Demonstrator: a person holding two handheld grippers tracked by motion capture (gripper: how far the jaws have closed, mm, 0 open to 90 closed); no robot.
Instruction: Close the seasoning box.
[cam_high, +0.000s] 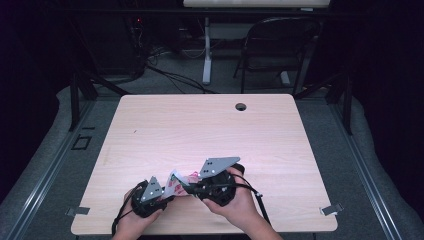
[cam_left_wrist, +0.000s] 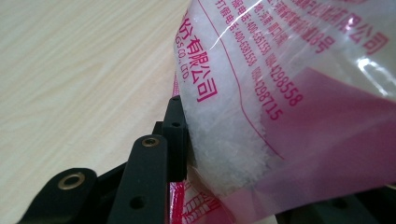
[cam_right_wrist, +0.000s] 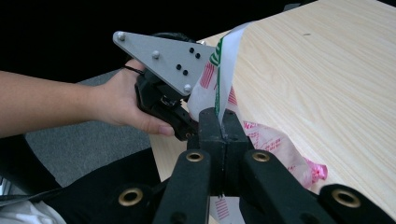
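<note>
Right tool (cam_right_wrist: 223, 122), foreground of the right gripper view: its two black jaws are pressed together on a thin white, green-striped edge of the bag (cam_right_wrist: 273, 142), which rises from between them. Beyond the jaws lies the rest of the bag, clear plastic with red print and white granules, resting on the desk (cam_right_wrist: 327, 70) with a pink corner toward the near edge. Farther off in the same view, the left tool (cam_right_wrist: 184, 128), with its grey plate, is held in the person's left hand (cam_right_wrist: 123, 102) and meets the bag from the opposite side. Left gripper view: the bag (cam_left_wrist: 289, 93) lies against one black jaw; the second jaw sits low at the frame's lower right, under the bag, so the jaws stand around the bag, but whether they clamp it cannot be told. High view: both tools meet near the desk's (cam_high: 200, 125) near edge, left of its middle, the left tool (cam_high: 167, 196) and right tool (cam_high: 187, 189) close together with the bag (cam_high: 181, 181) between them; the right hand (cam_high: 240, 202) grips its tool from below.
</note>
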